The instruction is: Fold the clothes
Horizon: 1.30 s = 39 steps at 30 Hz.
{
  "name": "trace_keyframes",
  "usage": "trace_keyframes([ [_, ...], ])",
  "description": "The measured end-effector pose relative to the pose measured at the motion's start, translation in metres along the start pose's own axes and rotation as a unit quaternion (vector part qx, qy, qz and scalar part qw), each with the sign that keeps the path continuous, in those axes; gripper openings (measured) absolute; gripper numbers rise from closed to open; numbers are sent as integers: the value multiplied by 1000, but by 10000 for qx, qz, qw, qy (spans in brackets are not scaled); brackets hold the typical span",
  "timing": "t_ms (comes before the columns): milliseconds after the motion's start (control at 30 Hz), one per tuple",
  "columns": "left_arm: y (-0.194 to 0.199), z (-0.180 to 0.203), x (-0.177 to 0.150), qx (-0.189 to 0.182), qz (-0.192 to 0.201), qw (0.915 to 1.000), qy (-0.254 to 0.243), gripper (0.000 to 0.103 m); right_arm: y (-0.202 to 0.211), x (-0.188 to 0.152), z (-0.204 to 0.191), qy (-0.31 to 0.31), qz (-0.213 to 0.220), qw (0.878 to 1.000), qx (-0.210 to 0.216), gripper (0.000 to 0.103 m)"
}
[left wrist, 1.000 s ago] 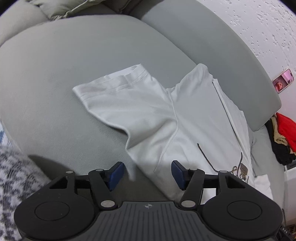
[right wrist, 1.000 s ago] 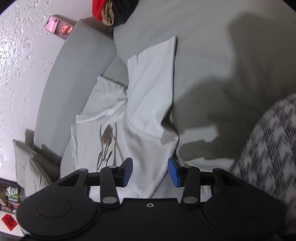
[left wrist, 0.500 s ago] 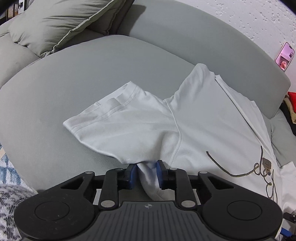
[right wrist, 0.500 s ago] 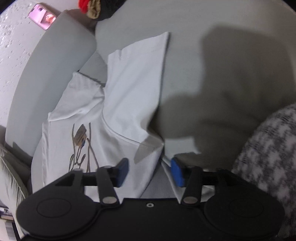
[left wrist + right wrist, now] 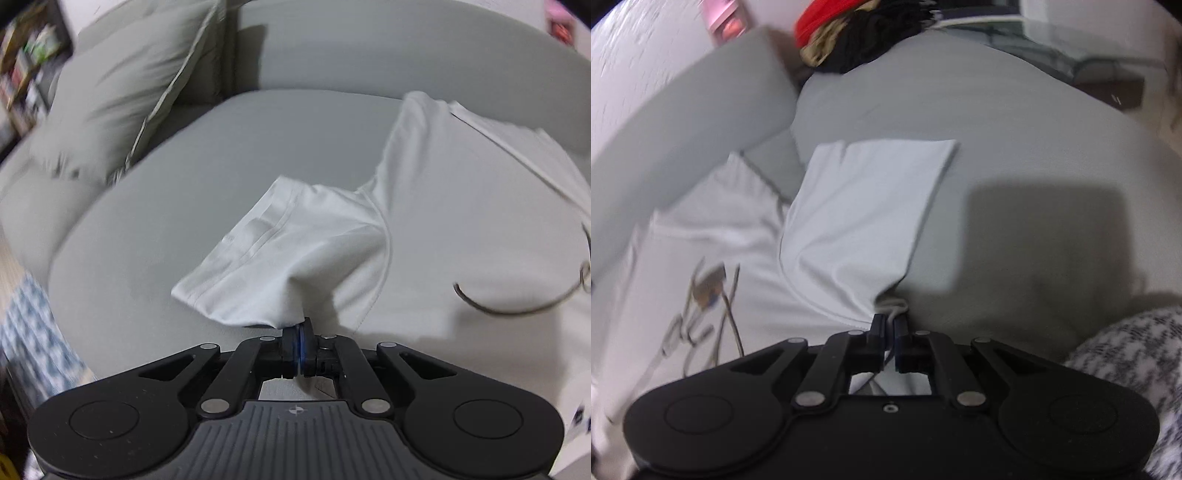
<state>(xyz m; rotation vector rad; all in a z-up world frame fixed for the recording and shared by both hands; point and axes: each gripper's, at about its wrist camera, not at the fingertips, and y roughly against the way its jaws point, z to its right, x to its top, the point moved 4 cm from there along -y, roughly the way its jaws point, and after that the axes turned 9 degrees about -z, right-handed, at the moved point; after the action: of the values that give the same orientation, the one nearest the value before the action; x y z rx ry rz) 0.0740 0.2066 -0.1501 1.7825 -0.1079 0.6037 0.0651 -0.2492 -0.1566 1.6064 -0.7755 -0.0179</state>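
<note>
A white T-shirt (image 5: 461, 206) with a thin line print lies spread on a grey sofa seat (image 5: 177, 192). My left gripper (image 5: 299, 341) is shut on the shirt's edge just below one sleeve (image 5: 280, 251), and the cloth rises in a peak to the pads. My right gripper (image 5: 890, 330) is shut on the shirt's edge below the other sleeve (image 5: 868, 206), which lies flat and stretched away from me. The shirt's body and print (image 5: 705, 291) show at the left of the right wrist view.
A grey-green cushion (image 5: 122, 103) leans on the sofa back at the left. A pile of red, tan and black clothes (image 5: 849, 40) sits at the seat's far end. A pink phone (image 5: 727, 22) rests on the backrest. A black-and-white checked sleeve (image 5: 1137, 373) is at lower right.
Both grippers have closed on the shirt: the left shut first, the right was still open half a second ago. The left sleeve is now lifted and bunched toward the pads.
</note>
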Motion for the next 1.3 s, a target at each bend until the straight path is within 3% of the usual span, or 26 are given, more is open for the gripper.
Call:
trace_keyframes([
  [100, 12, 1, -8, 153, 15, 9995, -268, 19, 8, -4, -3, 114, -351, 9993, 114, 18],
  [167, 28, -4, -19, 92, -92, 9999, -112, 25, 23, -8, 1, 48, -495, 9982, 324, 32],
  [200, 36, -6, -25, 1, -125, 9999, 22, 27, 32, -12, 1, 77, -532, 9977, 407, 35],
  [300, 58, -1, -37, -171, -102, 9998, 71, 28, 60, -25, -6, 389, -514, 9956, 686, 35],
  [500, 72, 65, -14, -691, 327, 9939, -798, 32, 70, -30, -62, 1415, -465, 9817, 1190, 35],
  [567, 61, 87, -10, -833, 194, 9915, -977, 35, 64, -28, -85, 1686, -433, 9771, 1220, 35],
  [667, 36, 105, -18, -892, -316, 9889, -1144, 35, 44, -36, -102, 1981, -656, 9721, 1068, 35],
  [767, 38, 109, -38, -819, -219, 9859, -1439, 35, 32, -57, -97, 1966, -1061, 9693, 1027, 35],
  [900, 47, 108, -54, -715, -443, 9802, -1791, 35, 46, -75, -87, 1982, -1318, 9650, 1096, 35],
  [1000, 52, 103, -58, -648, -623, 9802, -1765, 35, 56, -85, -78, 1824, -1598, 9626, 1208, 35],
  [1100, 57, 99, -62, -843, -798, 9807, -1576, 38, 66, -95, -69, 1664, -1876, 9590, 1317, 37],
  [1300, 76, 106, -59, -914, -587, 9800, -1665, 43, 96, -80, -74, 1523, -1405, 9628, 1733, 42],
])
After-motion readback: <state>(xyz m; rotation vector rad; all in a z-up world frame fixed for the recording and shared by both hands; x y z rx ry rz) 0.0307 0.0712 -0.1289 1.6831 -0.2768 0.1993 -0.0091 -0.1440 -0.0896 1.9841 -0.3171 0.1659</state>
